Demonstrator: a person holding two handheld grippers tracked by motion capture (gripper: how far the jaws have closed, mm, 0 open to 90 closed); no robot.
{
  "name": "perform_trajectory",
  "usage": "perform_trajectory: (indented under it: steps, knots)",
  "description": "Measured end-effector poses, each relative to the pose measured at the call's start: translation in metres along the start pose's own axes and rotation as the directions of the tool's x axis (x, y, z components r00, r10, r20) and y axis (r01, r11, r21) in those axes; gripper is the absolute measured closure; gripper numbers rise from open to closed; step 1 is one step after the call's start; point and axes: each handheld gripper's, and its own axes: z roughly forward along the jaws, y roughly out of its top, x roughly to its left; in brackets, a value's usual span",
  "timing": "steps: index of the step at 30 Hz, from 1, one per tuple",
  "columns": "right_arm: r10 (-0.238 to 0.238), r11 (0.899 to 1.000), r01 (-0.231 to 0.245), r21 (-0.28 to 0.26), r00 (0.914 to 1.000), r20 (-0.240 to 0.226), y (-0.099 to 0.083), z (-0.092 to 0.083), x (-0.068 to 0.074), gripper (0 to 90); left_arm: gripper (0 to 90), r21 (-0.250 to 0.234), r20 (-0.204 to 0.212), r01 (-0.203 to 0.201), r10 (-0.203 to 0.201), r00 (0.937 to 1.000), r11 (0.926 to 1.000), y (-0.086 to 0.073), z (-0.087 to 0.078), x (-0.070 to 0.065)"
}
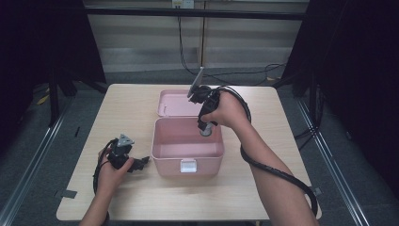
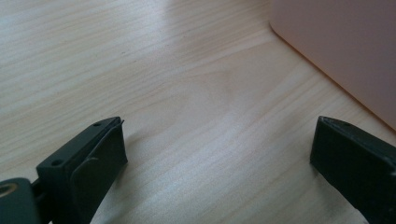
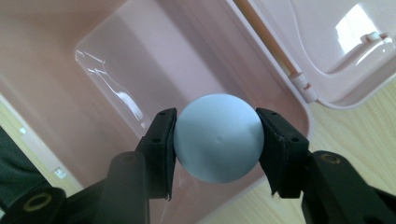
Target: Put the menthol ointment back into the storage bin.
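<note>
A pink plastic box [image 1: 187, 157] stands open at the table's middle, its lid [image 1: 175, 103] lying flat behind it. My right gripper [image 1: 206, 128] points down over the box's back right corner and is shut on a pale blue ball [image 3: 218, 138], which hangs above the box floor [image 3: 116, 84] with a pad pressed on each side. My left gripper [image 1: 139, 164] rests on the table just left of the box. In the left gripper view its jaws stand wide apart over bare wood, with the box wall [image 2: 345, 51] at the upper right.
The light wooden table [image 1: 127, 113] has bare room left, right and in front of the box. A white latch [image 1: 188, 165] sits on the box's front wall. Cables trail from both grippers, and black frame posts stand beside the table.
</note>
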Motion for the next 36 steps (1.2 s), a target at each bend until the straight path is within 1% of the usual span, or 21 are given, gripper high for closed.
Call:
perform_trajectory:
  steps: [4,8,10,12,15,18,19,22,24,26,30,34,35,36]
  knots:
    - [0.005,1.000,-0.005,0.004,1.0000,0.002,0.003,0.004,0.002,51.2,2.7,-0.001,0.001,-0.001,0.001,1.0000,1.0000,0.000,0.000,0.000]
    - [0.008,1.000,-0.008,0.003,0.9999,-0.007,0.004,0.008,0.003,51.3,2.6,-0.001,0.002,-0.001,0.001,1.0000,1.0000,0.000,0.000,0.000]
    - [0.020,1.000,-0.020,0.003,0.9998,-0.008,0.005,0.009,0.003,51.3,2.6,0.000,0.001,-0.001,0.001,1.0000,1.0000,0.000,0.000,0.000]
    - [0.016,1.000,-0.016,0.001,0.9998,-0.011,0.005,0.012,0.002,51.2,2.4,-0.001,0.001,-0.001,0.001,1.0000,1.0000,0.000,0.000,0.000]
    - [0.036,0.999,-0.036,0.008,0.9994,-0.001,0.006,0.016,0.003,51.3,2.4,0.000,0.001,-0.001,0.001,1.0000,1.0000,0.000,0.000,0.000]
    - [0.051,0.999,-0.051,0.013,0.9987,-0.004,0.007,0.019,0.003,51.2,2.3,-0.001,0.002,0.001,-0.001,1.0000,1.0000,0.000,0.000,0.000]
    - [0.047,0.999,-0.047,0.011,0.9989,-0.005,0.007,0.020,0.002,51.3,2.3,-0.001,0.002,0.001,-0.001,1.0000,1.0000,0.000,0.000,0.000]
    - [0.060,0.998,-0.060,0.011,0.9982,-0.006,0.008,0.024,0.002,51.3,2.2,0.000,0.000,0.000,0.000,1.0000,1.0000,0.000,0.000,0.000]
    - [0.080,0.997,-0.080,0.013,0.9968,-0.010,0.009,0.025,0.003,51.3,2.1,0.000,0.000,0.000,0.000,1.0000,1.0000,0.000,0.000,0.000]
    - [0.090,0.996,-0.090,0.010,0.9959,-0.012,0.009,0.028,0.004,51.2,2.1,0.000,0.000,0.000,0.000,1.0000,1.0000,0.000,0.000,0.000]
    - [0.099,0.995,-0.099,0.017,0.9951,0.002,0.011,0.032,0.005,51.3,2.1,0.001,0.003,0.000,0.000,1.0000,1.0000,0.000,0.000,0.000]
    - [0.116,0.993,-0.116,0.015,0.9932,-0.001,0.013,0.034,0.006,51.3,2.1,-0.001,0.004,0.000,0.000,1.0000,1.0000,0.000,0.001,0.000]
    - [0.111,0.994,-0.111,0.014,0.9938,0.003,0.014,0.035,0.006,51.3,2.1,0.000,0.004,-0.001,0.001,1.0000,1.0000,0.000,0.001,0.000]
    - [0.120,0.993,-0.120,0.014,0.9928,0.004,0.014,0.036,0.007,51.3,2.1,-0.001,0.005,0.000,0.000,1.0000,1.0000,0.000,0.001,0.000]
